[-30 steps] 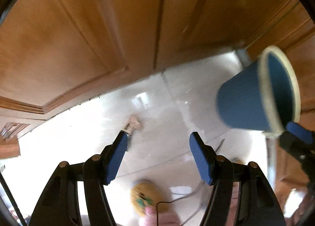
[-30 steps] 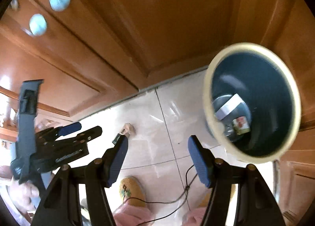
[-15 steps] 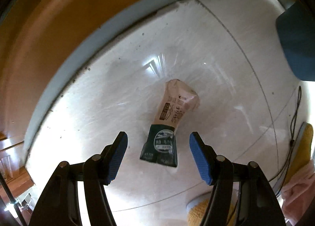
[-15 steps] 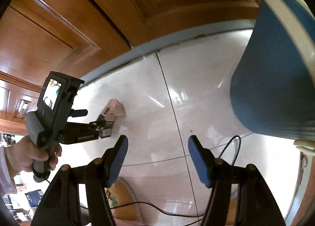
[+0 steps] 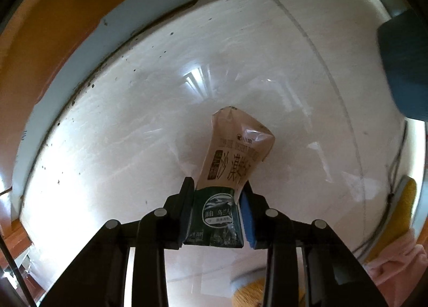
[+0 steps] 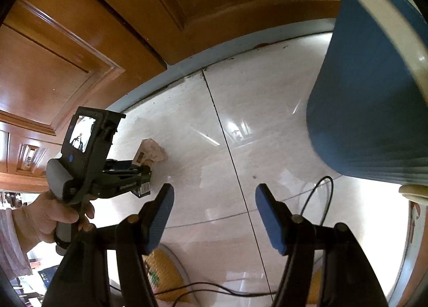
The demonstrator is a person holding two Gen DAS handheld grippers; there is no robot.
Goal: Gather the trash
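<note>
Left gripper (image 5: 215, 204) closing, jaws pressed on the dark-green end of a crumpled tan drink carton (image 5: 231, 162) lying on the glossy white tile floor (image 5: 133, 133). Right gripper (image 6: 214, 213) gapes empty; blue ribbed plastic bin (image 6: 366, 109) far right.

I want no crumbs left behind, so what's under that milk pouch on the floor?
The milk pouch lies on pale floor tile. Around it the tile looks bare; beneath it is covered.

Tan wrapper (image 5: 235, 157) (dark green end), blue ribbed bin (image 6: 366, 98).
</note>
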